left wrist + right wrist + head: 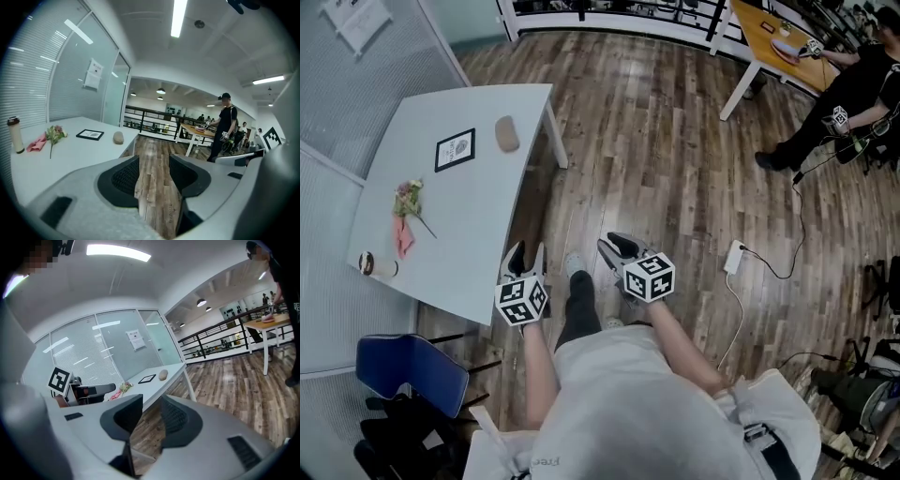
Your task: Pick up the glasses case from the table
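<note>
Item: glasses case [507,134], tan oval on white counter [469,216], well ahead of both jaws, sl. left of left gripper's [530,251] gap; left and right gripper [619,248] jaws apart, empty; suggest approaching w/ left, straddling case's narrow width, closing gently.

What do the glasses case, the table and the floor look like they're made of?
Glasses case: tan and matte, maybe leather or fabric; too small to be sure.
Table: smooth white top with soft sheen, likely laminate or painted board.
Floor: planks with grain streaks in mixed browns, wood or wood-look vinyl.
</note>
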{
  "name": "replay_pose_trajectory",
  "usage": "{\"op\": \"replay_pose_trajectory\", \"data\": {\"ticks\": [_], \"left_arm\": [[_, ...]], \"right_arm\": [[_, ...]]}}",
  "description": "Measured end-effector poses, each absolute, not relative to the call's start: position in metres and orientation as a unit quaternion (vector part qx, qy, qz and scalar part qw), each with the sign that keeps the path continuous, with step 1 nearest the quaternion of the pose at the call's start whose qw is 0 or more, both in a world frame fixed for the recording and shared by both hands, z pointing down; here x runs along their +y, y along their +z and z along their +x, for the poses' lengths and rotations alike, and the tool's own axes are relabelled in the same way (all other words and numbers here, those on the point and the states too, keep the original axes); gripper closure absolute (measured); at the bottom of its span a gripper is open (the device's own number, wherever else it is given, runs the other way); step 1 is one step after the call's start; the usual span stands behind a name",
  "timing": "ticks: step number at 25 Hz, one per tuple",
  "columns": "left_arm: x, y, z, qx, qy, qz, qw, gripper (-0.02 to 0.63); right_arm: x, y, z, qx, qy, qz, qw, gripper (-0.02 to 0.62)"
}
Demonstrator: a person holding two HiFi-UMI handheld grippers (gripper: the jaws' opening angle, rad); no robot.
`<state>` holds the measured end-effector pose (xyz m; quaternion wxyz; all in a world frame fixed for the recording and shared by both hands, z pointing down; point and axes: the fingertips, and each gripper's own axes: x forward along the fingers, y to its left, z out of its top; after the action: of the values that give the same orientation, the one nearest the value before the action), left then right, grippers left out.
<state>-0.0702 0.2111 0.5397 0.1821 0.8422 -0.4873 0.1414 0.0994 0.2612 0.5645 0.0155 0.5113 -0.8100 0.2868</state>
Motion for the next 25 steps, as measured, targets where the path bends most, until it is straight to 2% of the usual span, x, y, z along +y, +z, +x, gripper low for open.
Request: {"op": "replay_pose_trajectory", "data": {"ticks": [7,25], "left_arm": [[0.116,0.535,-0.068,-0.479,0.135,0.847,0.189,0.419],[-0.106,0.538,-0.118,-0.490,0.139,0.831,0.224,0.419]], "right_arm": [[0.165,0.558,0.103,-0.802,0.283,0.525,0.015,0.479],[-0.057,0.553,0.039,-0.814,0.288,0.503,0.043,0.479]]}}
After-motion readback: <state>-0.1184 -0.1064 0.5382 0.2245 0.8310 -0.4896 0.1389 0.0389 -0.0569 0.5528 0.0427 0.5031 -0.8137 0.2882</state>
